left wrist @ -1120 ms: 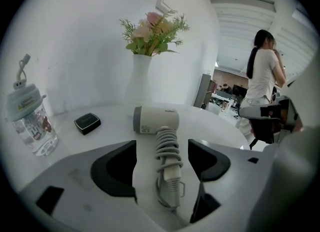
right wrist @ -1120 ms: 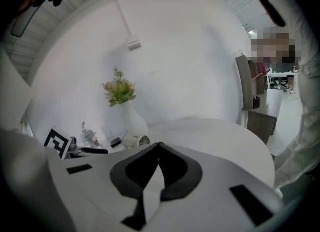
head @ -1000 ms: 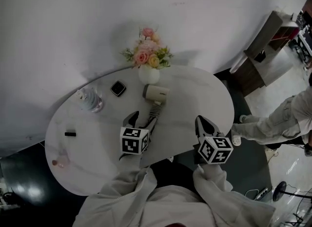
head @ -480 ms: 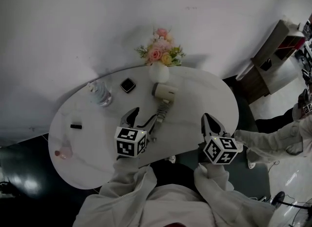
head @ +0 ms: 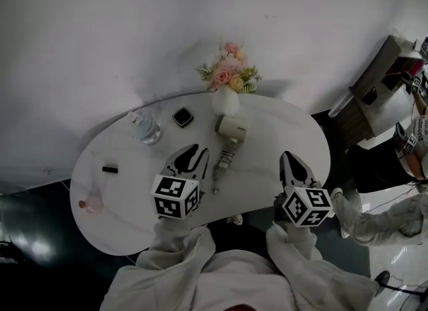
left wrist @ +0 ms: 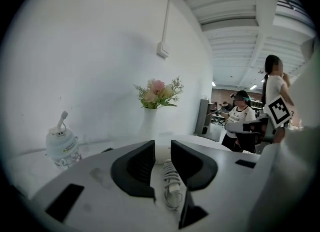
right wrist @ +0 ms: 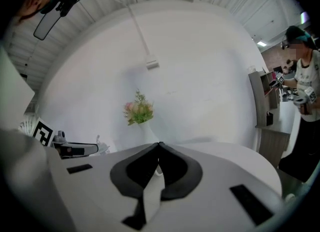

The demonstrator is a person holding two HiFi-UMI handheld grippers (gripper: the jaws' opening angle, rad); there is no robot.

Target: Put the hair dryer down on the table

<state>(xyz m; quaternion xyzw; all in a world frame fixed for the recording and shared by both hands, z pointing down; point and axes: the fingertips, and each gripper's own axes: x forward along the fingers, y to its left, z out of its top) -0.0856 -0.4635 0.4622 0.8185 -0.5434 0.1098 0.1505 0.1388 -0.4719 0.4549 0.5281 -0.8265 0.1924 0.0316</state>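
Hair dryer (head: 231, 129): lies on its side on the tabletop (head: 281, 136), barrel toward the vase (head: 226, 100), handle toward the person.
Cord (head: 217, 181): coiled at the end of the handle, resting on the tabletop.
Tabletop: white, oval, with a smooth and faintly veined surface.
Other items on the tabletop: a white vase of pink and yellow flowers (head: 229, 69) at the far edge; a black square case (head: 182, 116) left of the vase; a clear bottle (head: 144, 128) further left; a small black bar (head: 110, 168) and a small pinkish item (head: 89, 204) near the left end.
Room: plain white wall (head: 134, 29) behind the tabletop; dark floor (head: 33, 236) around it; a wooden cabinet (head: 364, 89) at the right; a person (left wrist: 240, 123) stands beyond the tabletop's right end.
Left gripper (head: 194, 156): held above the tabletop, just left of the handle and clear of it.
Left fingers (left wrist: 135, 168): have just been closing; a narrow gap remains and they press on nothing. The cord shows through the gap, on the surface below.
Right gripper (head: 289, 160): held over the right part of the tabletop, well apart from the hair dryer.
Right fingers (right wrist: 175, 168): tips meet, with nothing between them.
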